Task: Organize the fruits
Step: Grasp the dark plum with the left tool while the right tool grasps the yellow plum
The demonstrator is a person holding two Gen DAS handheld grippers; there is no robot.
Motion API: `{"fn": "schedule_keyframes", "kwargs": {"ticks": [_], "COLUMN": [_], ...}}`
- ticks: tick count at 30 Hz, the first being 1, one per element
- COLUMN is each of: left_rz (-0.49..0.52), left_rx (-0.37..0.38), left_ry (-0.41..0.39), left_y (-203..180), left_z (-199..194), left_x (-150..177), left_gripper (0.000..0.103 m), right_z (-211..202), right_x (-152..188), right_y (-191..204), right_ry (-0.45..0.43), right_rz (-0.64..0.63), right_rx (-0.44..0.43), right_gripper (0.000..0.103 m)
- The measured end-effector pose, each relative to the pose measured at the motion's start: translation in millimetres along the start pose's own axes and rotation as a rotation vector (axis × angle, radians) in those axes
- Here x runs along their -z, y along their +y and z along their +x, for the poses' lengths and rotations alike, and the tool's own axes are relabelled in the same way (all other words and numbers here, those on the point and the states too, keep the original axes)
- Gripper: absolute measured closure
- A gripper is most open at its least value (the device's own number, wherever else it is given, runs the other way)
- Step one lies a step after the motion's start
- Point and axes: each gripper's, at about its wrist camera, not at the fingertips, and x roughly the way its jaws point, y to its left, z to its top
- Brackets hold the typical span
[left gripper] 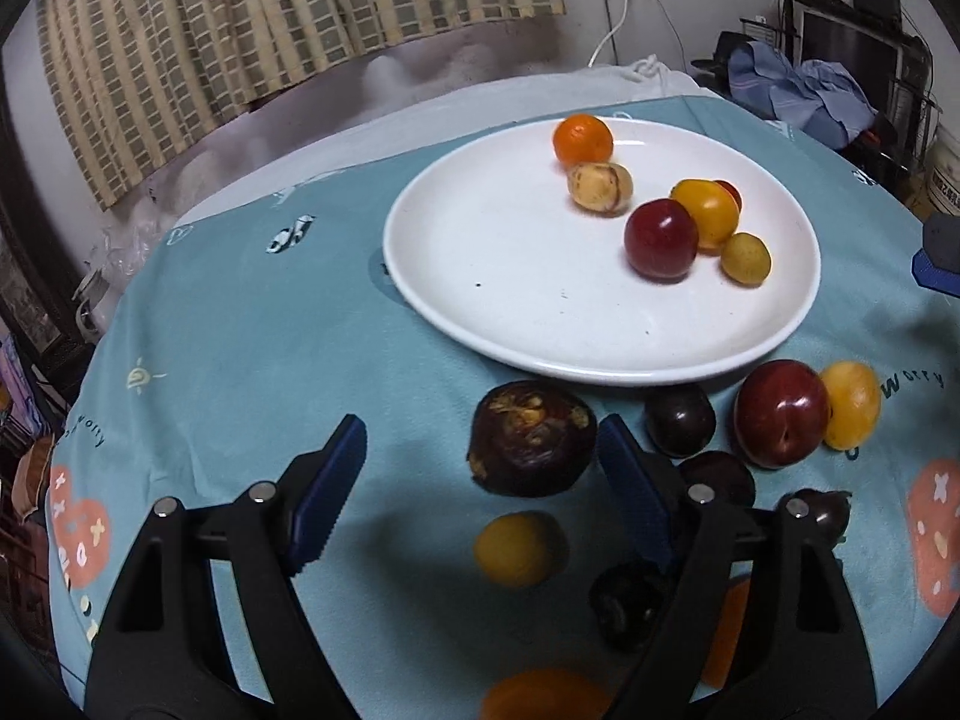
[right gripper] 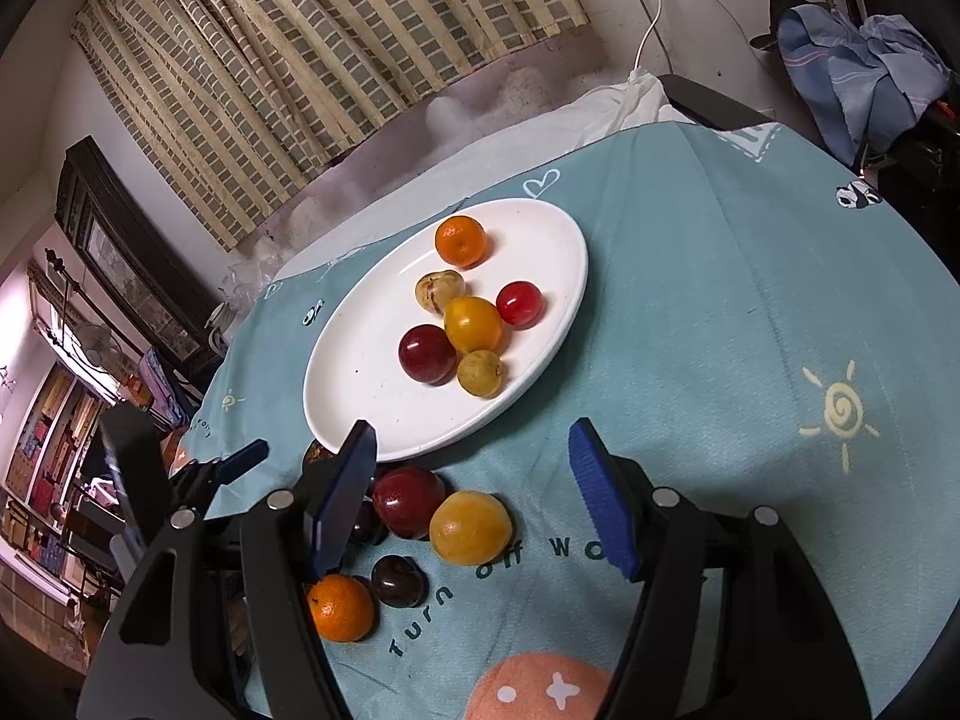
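Observation:
A white plate (left gripper: 510, 276) holds a mandarin (left gripper: 582, 138), a tan fruit (left gripper: 600, 187), a red plum (left gripper: 660, 238) and yellow fruits. My left gripper (left gripper: 480, 456) is open over the cloth in front of the plate. A dark brown fruit (left gripper: 531, 438) lies between its fingertips, close to the right one, and neither pad presses it. More loose fruit lies nearby: a red plum (left gripper: 782, 413), a yellow fruit (left gripper: 852, 403), dark plums. My right gripper (right gripper: 474, 450) is open and holds nothing, above a red plum (right gripper: 408, 501) and a yellow fruit (right gripper: 471, 528).
A teal printed cloth (right gripper: 720, 300) covers the round table. A mandarin (right gripper: 339, 607) and a dark plum (right gripper: 398, 581) lie near the right gripper's left finger. A curtain (right gripper: 300, 60) hangs behind; clothes (right gripper: 864, 60) are heaped at the back right.

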Motion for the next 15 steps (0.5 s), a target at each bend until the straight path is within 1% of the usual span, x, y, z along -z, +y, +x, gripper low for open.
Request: {"fn": "schedule_keyframes", "kwargs": {"ticks": [2, 5, 6, 7, 8, 11, 13, 15], "left_rz": [0.002, -0.043, -0.065, -0.076, -0.086, -0.106, -0.122, -0.164], "left_rx": [0.005, 0.052, 0.086, 0.116, 0.141, 0.148, 0.133, 0.12], "left_ry": [0.016, 0.024, 0.031, 0.044, 0.057, 0.056, 0.049, 0.028], "left_y": [0, 8, 13, 15, 17, 24, 30, 40], "left_z": [6, 12, 13, 15, 18, 17, 11, -1], "left_x": [-1, -3, -2, 0, 2, 8, 17, 28], "left_gripper": [0.024, 0.029, 0.033, 0.047, 0.055, 0.056, 0.056, 0.056], "right_z": [0, 1, 1, 2, 2, 4, 6, 10], "right_x": [0, 0, 0, 1, 1, 2, 3, 7], "right_y": [0, 0, 1, 2, 2, 3, 5, 9], "right_ry": [0.001, 0.006, 0.006, 0.006, 0.006, 0.012, 0.025, 0.045], "right_rz": [-0.002, -0.01, -0.013, -0.017, -0.021, -0.03, -0.045, -0.078], "right_rx": [0.001, 0.008, 0.012, 0.014, 0.016, 0.019, 0.022, 0.033], "right_gripper": [0.036, 0.036, 0.036, 0.036, 0.036, 0.036, 0.036, 0.036]}}
